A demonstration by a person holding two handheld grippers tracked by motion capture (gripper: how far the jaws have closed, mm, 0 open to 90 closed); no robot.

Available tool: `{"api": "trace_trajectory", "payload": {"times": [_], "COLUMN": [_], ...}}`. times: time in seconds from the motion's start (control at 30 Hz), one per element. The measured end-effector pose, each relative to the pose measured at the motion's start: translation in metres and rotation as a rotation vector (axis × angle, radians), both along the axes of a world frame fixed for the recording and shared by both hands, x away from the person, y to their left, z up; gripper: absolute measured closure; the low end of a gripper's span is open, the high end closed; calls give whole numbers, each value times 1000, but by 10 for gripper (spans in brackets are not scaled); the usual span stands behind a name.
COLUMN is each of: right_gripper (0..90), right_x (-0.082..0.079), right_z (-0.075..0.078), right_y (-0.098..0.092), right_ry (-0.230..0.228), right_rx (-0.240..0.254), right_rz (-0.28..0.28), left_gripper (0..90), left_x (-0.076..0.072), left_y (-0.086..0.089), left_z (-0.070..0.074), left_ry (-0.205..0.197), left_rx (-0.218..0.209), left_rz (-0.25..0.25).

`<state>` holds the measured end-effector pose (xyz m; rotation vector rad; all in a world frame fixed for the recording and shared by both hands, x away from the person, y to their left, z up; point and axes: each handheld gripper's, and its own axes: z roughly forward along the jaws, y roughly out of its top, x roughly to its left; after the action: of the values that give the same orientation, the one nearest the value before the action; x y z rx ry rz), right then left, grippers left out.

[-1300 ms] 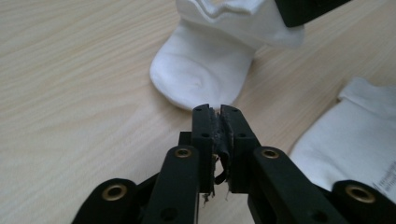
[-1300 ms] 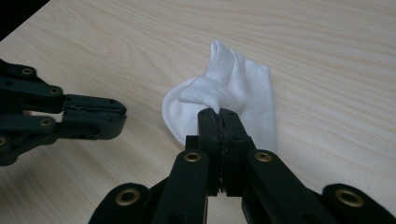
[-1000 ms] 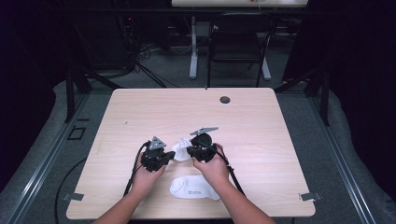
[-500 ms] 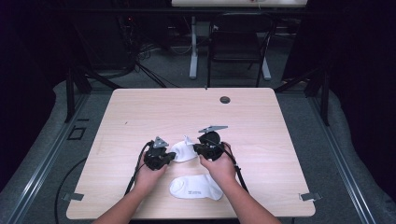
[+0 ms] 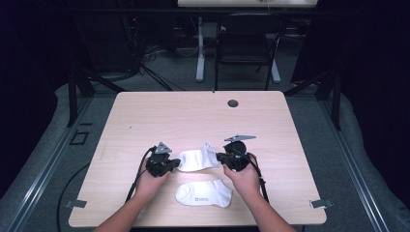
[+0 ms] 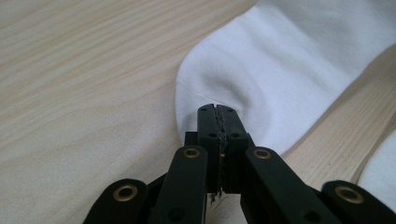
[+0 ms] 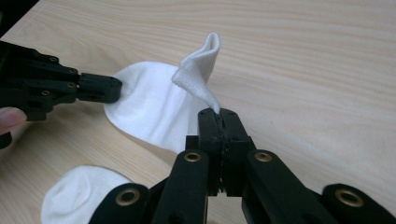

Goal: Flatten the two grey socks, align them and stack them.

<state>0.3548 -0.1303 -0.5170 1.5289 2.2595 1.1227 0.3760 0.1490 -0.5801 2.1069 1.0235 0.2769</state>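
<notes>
A white sock [image 5: 198,159] is stretched between both grippers on the wooden table [image 5: 193,116]. My left gripper [image 5: 170,164] is shut on its toe end; in the left gripper view the shut jaws pinch the edge of the sock [image 6: 280,74]. My right gripper [image 5: 223,157] is shut on the cuff end, and the right gripper view shows the ribbed cuff of the sock [image 7: 198,70] rising in a fold from the jaws, with the left gripper [image 7: 116,88] at the far end. A second white sock [image 5: 203,193] lies flat nearer the front edge, also seen as the second sock [image 7: 79,191].
A small dark round grommet [image 5: 233,103] sits near the table's far edge. A chair [image 5: 244,43] and desk legs stand on the floor beyond the table. Bare wood lies across the far half of the table and to both sides.
The two grippers have drawn apart, the right one moving right, so the held sock now lies stretched out longer between them. The second sock has not moved.
</notes>
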Motion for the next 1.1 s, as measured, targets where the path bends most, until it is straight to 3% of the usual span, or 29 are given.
{"api": "trace_trajectory", "payload": {"times": [0.5,0.63,0.77,0.83,1.0,1.1], "right_gripper": [893,829,816,828,873,875], "right_x": [-4,-3,-3,-3,-3,2], "right_z": [-34,-39,-33,-27,-23,-32], "right_y": [-18,-21,-29,-30,-18,-9], "right_ry": [76,104,65,34,-13,-2], "right_rx": [-20,-11,18,42,26,-13], "right_rz": [-42,-37,-68,-58,7,15], "left_gripper": [898,897,898,898,898,898], "left_x": [-3,-3,-3,-4,-5,-5], "left_y": [-4,-3,-2,-2,-3,-2], "left_z": [0,1,1,1,1,0], "left_ry": [-5,1,5,5,2,-1], "left_rx": [10,14,10,10,15,15], "left_rz": [-14,-22,-24,-25,-25,-28]}}
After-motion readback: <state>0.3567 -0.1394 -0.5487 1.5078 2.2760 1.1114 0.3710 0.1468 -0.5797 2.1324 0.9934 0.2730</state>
